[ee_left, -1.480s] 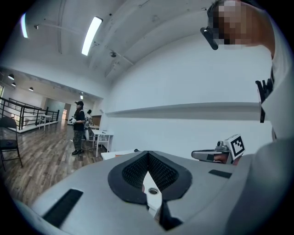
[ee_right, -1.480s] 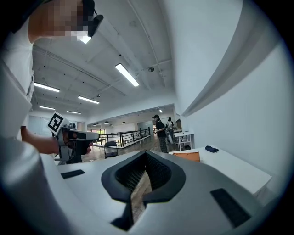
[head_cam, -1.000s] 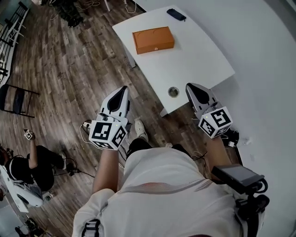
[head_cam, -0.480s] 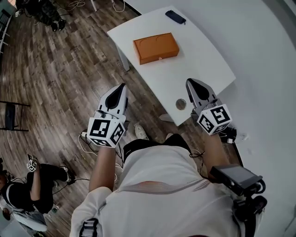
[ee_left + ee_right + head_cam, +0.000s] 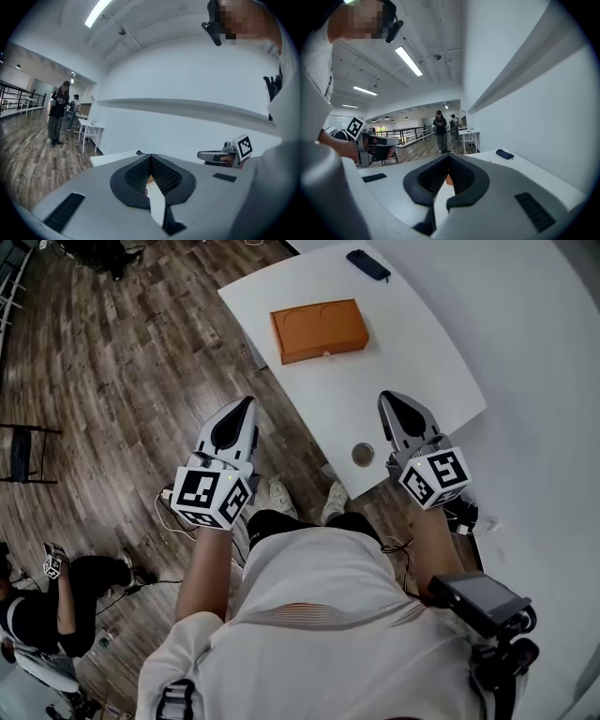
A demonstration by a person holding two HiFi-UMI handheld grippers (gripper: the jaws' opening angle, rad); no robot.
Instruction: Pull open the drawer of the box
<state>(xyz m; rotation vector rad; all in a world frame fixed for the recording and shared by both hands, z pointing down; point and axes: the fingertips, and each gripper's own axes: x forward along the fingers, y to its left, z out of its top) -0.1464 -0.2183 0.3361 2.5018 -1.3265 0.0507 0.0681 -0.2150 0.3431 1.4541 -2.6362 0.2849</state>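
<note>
One white table (image 5: pixel 422 352) fills the upper right of the head view. One orange box (image 5: pixel 319 329) lies on it, top centre, well apart from both grippers; its drawer can't be made out. Two grippers mid-frame: left gripper (image 5: pixel 246 403) over wood floor, right gripper (image 5: pixel 384 397) over the table, each w/ jaws together, holding nothing. One small dark case (image 5: pixel 367 264) sits at the top edge.

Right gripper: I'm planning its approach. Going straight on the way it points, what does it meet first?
Probably the orange box on the white table, seen dead ahead past the right gripper's shut jaws; depth unclear.
</note>
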